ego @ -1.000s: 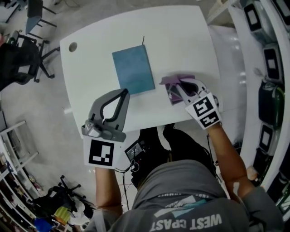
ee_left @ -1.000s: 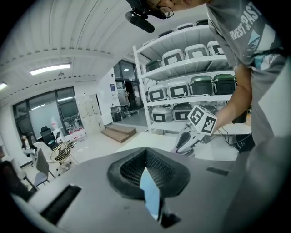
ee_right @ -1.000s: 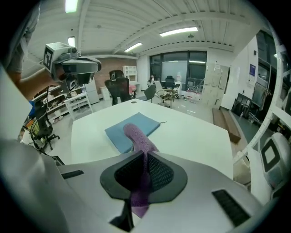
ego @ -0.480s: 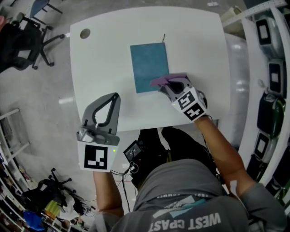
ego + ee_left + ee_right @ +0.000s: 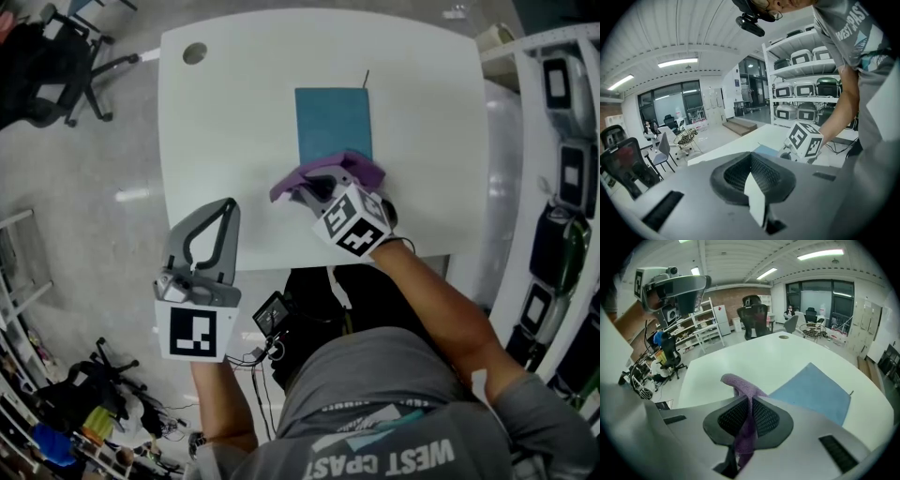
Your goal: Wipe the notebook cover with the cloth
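Note:
A blue notebook (image 5: 332, 120) lies flat on the white table (image 5: 225, 112), its cover also showing in the right gripper view (image 5: 813, 392). My right gripper (image 5: 311, 188) is shut on a purple cloth (image 5: 330, 171), which hangs over the notebook's near edge. The cloth (image 5: 740, 383) sticks up from between the pads in the right gripper view. My left gripper (image 5: 227, 206) rests at the table's near left edge, apart from the notebook, its jaws together and holding nothing. The left gripper view shows the right gripper's marker cube (image 5: 804, 139).
A round cable hole (image 5: 195, 53) sits in the table's far left corner. Office chairs (image 5: 47, 75) stand on the floor at the left. Shelves with bins (image 5: 562, 141) run along the right. A dark device (image 5: 279, 314) lies below the table's near edge.
My right gripper has carried the cloth leftward, from the table beside the notebook to the notebook's near edge. The left gripper has stayed near the table's front edge.

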The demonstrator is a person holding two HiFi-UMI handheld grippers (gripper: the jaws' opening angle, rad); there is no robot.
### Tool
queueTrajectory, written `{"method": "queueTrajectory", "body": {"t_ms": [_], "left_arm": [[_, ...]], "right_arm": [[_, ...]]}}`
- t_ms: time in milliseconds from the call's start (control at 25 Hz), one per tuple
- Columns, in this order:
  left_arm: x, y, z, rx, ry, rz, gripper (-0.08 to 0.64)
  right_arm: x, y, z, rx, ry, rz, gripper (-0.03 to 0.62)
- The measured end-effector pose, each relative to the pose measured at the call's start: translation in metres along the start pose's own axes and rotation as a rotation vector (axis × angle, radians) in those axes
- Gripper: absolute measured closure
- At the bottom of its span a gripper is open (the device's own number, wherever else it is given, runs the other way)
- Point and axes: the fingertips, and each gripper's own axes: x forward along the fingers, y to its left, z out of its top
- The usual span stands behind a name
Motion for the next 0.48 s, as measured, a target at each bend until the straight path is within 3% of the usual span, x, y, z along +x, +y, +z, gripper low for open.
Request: {"method": "queueTrajectory", "body": {"t_ms": [240,480], "left_arm": [[0.0,0.006,-0.003,-0.008,0.005,-0.006,0.557],[0.017,0.0,0.009,0.02,-0.008,-0.058,0.557]], "right_arm": [[0.007,0.005,0.01,0.001,-0.012,0.016,0.541],[-0.026,-0.031,-0.025,0.089,-0.007,-0.075,0.541]]}}
